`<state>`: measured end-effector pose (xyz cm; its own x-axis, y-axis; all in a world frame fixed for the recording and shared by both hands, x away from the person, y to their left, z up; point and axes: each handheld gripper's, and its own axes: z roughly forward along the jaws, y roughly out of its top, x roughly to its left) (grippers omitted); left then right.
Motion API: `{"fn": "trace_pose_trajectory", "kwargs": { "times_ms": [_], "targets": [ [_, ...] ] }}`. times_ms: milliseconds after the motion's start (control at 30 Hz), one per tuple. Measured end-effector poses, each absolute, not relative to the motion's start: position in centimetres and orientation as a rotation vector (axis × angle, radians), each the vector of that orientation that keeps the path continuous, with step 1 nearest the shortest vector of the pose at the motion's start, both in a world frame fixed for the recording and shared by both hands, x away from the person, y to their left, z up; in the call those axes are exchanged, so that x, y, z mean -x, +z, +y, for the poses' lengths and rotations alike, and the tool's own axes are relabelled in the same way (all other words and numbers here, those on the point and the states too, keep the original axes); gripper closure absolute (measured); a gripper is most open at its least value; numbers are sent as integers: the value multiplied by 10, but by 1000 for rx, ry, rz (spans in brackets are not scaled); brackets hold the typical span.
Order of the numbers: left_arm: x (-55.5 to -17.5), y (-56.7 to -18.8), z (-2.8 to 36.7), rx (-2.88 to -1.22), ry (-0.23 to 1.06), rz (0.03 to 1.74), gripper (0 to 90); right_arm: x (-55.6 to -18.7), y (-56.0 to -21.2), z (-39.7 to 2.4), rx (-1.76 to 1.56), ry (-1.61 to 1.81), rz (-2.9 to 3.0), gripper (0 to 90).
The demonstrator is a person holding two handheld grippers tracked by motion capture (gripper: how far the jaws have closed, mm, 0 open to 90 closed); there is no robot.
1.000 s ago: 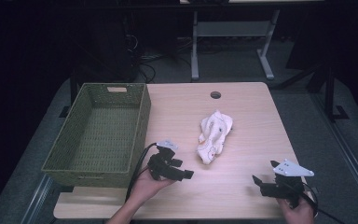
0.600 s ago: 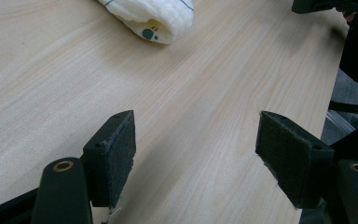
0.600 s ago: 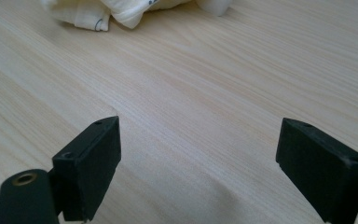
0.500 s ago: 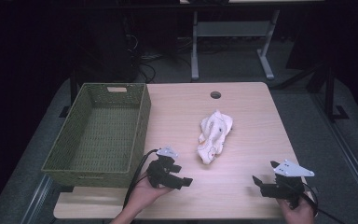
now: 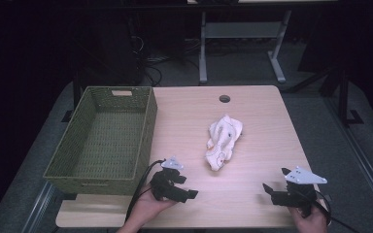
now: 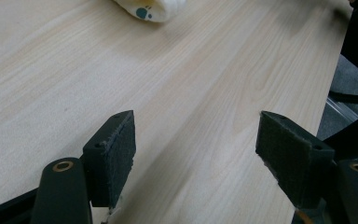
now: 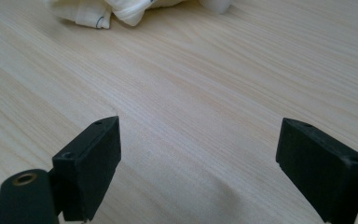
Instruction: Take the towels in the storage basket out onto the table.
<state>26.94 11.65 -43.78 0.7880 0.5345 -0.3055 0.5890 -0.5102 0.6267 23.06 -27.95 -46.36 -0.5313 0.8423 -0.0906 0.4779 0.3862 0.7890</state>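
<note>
High view: both hands rest low at the table's (image 5: 252, 111) near edge, left gripper (image 5: 190, 194) and right gripper (image 5: 268, 189) spread empty, flanking the crumpled white cloth (image 5: 223, 141).

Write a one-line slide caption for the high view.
Two open grippers, left and right, rest near the table's front edge, a crumpled white cloth between them and a green basket at left.

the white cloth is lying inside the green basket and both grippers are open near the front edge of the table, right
Not quite. The white cloth lies on the bare table, to the right of the green basket, which is empty, as the high view shows. Both the left gripper and right gripper are open near the front edge.
</note>
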Motion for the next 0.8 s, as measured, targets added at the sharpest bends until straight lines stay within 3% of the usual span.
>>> {"fn": "trace_pose_trajectory", "kwargs": {
  "times_ms": [800],
  "targets": [
    [-257, -444, 113, -2225, -49, 796, 275, -224, -468, -277, -1126, 1015, 2183, 136]
  ]
}}
